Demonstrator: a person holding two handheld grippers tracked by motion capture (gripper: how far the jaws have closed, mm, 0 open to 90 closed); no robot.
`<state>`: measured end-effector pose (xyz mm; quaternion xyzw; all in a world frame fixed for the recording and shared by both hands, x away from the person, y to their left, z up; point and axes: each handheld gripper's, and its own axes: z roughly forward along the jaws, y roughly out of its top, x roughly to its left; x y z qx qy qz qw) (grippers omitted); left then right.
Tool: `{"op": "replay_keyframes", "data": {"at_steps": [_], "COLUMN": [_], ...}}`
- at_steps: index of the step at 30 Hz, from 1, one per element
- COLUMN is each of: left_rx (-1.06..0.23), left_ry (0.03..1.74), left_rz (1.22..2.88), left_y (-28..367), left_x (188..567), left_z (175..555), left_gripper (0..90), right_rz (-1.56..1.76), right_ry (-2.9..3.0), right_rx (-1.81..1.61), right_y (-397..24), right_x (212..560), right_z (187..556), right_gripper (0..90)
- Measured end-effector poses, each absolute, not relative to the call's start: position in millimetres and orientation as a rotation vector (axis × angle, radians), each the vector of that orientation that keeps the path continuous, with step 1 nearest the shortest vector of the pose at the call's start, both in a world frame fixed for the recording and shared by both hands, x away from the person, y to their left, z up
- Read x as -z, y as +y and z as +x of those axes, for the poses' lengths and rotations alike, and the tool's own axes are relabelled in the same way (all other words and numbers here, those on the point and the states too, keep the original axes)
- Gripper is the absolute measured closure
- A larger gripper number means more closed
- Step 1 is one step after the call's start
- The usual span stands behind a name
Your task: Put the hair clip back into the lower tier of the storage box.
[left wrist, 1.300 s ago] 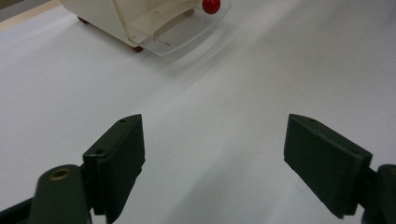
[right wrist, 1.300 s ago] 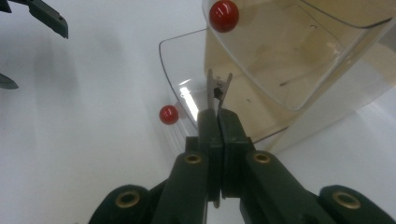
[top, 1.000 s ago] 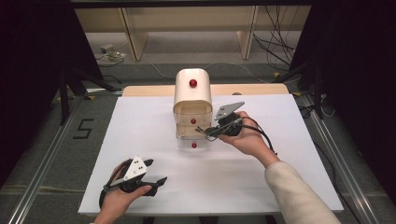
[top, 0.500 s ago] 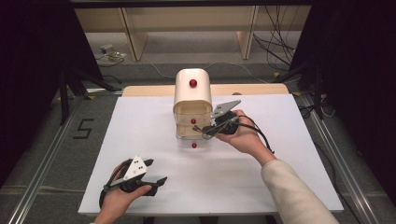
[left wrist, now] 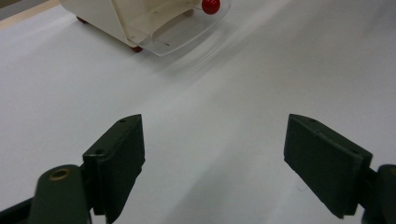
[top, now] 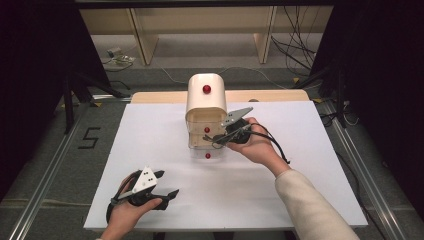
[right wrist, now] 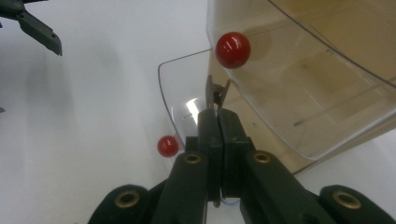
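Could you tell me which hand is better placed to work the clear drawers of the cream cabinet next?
The right. The right gripper is shut at the drawers of the cream cabinet, beside a red knob. The left gripper rests open near the table's front edge.

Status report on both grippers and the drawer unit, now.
Right gripper shut, tips at the clear drawer under its red knob. Left gripper open, resting on the white table. Path clear.

Cream rounded plastic drawer cabinet (top: 205, 97): smooth, satin shell
Clear plastic drawers (right wrist: 322, 74): glossy
Round red knobs (right wrist: 232, 49): shiny
White table cover (top: 280, 190): matt
Black gripper pads (left wrist: 122, 156): dull
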<state>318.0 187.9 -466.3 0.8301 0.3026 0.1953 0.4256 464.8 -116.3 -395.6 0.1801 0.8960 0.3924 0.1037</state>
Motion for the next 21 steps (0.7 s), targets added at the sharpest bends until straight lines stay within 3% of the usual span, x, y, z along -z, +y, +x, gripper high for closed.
{"op": "replay_keyframes", "data": {"at_steps": [21], "left_rx": [-0.485], "left_ry": [0.753], "left_rz": [2.069], "left_y": [187.4], "left_x": [465.9], "left_z": [317.8], "left_gripper": [20.4], "right_rz": [0.534], "right_ry": [2.635], "right_rx": [-1.16], "right_y": [-104.8], "right_x": [399.7], "right_z": [469.4], "right_gripper": [90.0]}}
